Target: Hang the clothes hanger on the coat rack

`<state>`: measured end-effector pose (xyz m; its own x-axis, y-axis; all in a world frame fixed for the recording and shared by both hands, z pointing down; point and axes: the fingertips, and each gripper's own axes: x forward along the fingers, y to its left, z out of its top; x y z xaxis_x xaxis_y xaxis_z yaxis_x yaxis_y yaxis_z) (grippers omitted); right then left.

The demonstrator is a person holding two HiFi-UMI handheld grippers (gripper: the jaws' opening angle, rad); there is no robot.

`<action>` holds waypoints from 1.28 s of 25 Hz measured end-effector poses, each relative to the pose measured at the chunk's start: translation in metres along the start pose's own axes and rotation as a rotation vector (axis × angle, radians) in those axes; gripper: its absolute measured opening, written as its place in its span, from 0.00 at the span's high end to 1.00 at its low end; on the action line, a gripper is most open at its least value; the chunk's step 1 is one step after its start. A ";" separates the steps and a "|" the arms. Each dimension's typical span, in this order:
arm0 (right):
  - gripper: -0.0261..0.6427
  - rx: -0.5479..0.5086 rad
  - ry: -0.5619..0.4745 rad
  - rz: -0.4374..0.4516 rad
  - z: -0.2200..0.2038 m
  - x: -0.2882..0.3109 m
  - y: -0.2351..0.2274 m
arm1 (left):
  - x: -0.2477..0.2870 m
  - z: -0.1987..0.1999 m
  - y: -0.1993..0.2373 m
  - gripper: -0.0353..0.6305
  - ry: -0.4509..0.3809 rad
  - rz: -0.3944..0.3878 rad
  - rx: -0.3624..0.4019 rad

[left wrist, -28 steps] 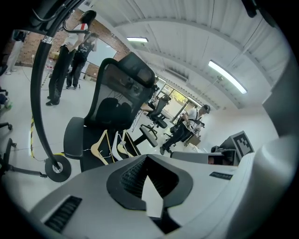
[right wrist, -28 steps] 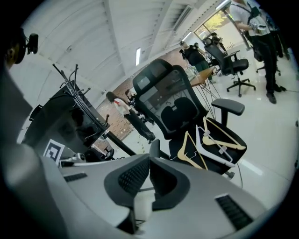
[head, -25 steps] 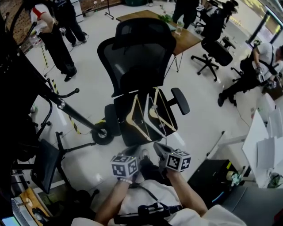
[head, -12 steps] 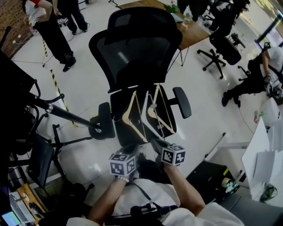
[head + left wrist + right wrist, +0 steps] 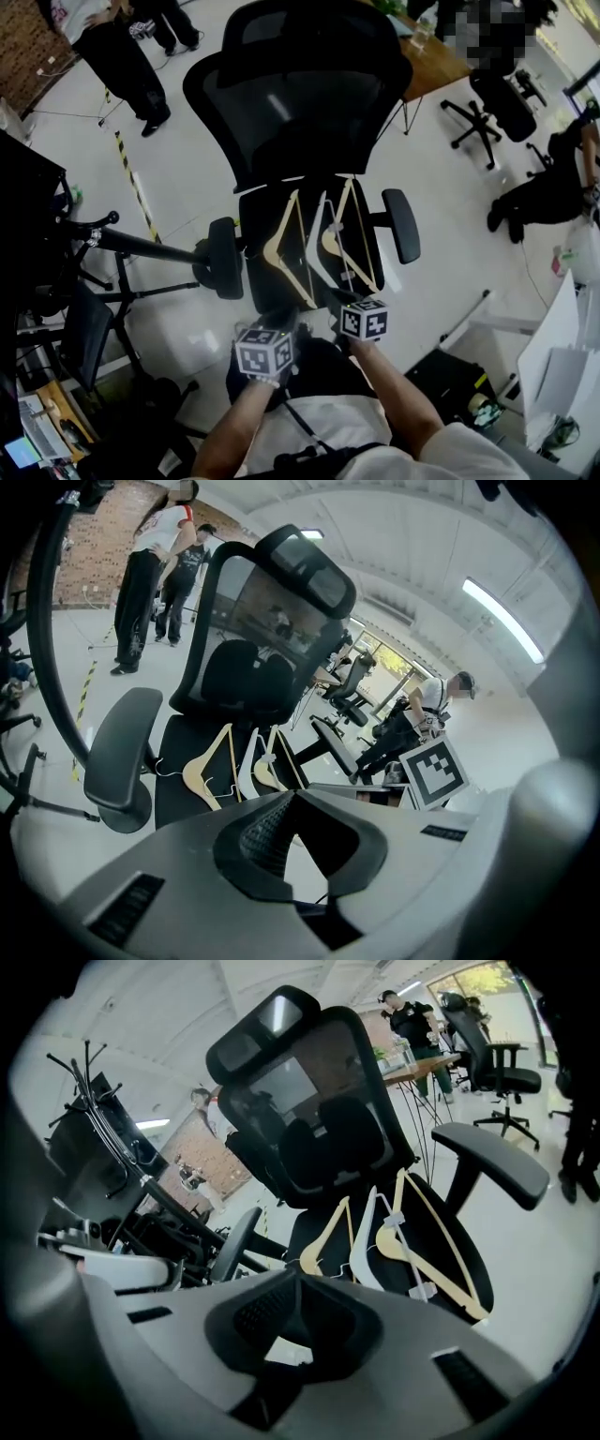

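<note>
Three clothes hangers lie on the seat of a black mesh office chair (image 5: 300, 112): a wooden hanger (image 5: 284, 251) on the left, a white hanger (image 5: 317, 248) in the middle and a second wooden hanger (image 5: 354, 239) on the right. My left gripper (image 5: 284, 319) and right gripper (image 5: 337, 300) hover side by side at the seat's front edge, just short of the hangers. Both have their tips together and nothing between them. The left gripper view shows the left gripper (image 5: 295, 794) below the wooden hanger (image 5: 208, 761). The right gripper (image 5: 298, 1272) looks at the white hanger (image 5: 364, 1251). The black coat rack (image 5: 98, 1115) stands left of the chair.
The coat rack's pole (image 5: 141, 246) slants in beside the chair's left armrest (image 5: 225, 258). The right armrest (image 5: 403, 225) flanks the seat. People stand at the far left (image 5: 122, 56). A wooden table (image 5: 441, 66) and other office chairs (image 5: 502, 103) are behind; white panels (image 5: 562, 328) are at right.
Both grippers have sunk and come forward toward the seat's front edge, the right one more. The chair now fills more of the head view.
</note>
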<state>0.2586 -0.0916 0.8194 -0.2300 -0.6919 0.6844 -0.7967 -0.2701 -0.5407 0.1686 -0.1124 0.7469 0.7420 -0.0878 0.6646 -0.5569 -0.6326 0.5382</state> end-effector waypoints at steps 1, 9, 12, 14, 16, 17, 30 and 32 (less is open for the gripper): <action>0.90 -0.006 0.009 -0.003 0.002 0.006 -0.004 | 0.006 -0.002 0.002 0.96 0.007 0.003 -0.008; 0.86 -0.067 0.078 -0.047 0.007 0.060 -0.037 | 0.061 -0.013 0.021 0.96 0.084 -0.004 -0.030; 0.77 -0.093 0.116 -0.070 0.002 0.075 -0.051 | 0.077 -0.016 0.025 0.96 0.108 -0.010 -0.053; 0.76 -0.103 0.132 -0.090 -0.003 0.084 -0.062 | 0.086 -0.020 0.029 0.96 0.128 -0.008 -0.066; 0.73 -0.116 0.156 -0.103 -0.008 0.093 -0.068 | 0.095 -0.021 0.034 0.96 0.138 -0.003 -0.074; 0.70 -0.129 0.168 -0.105 -0.009 0.098 -0.069 | 0.098 -0.020 0.036 0.96 0.140 0.001 -0.077; 0.58 -0.264 0.260 -0.175 -0.029 0.160 -0.109 | 0.135 -0.020 0.062 0.96 0.146 0.007 -0.105; 0.57 -0.304 0.278 -0.191 -0.032 0.167 -0.112 | 0.136 -0.022 0.067 0.96 0.145 0.011 -0.109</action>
<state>0.2911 -0.1555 1.0101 -0.1716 -0.4314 0.8857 -0.9576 -0.1380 -0.2528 0.2244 -0.1497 0.8850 0.6783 0.0223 0.7345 -0.6079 -0.5444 0.5779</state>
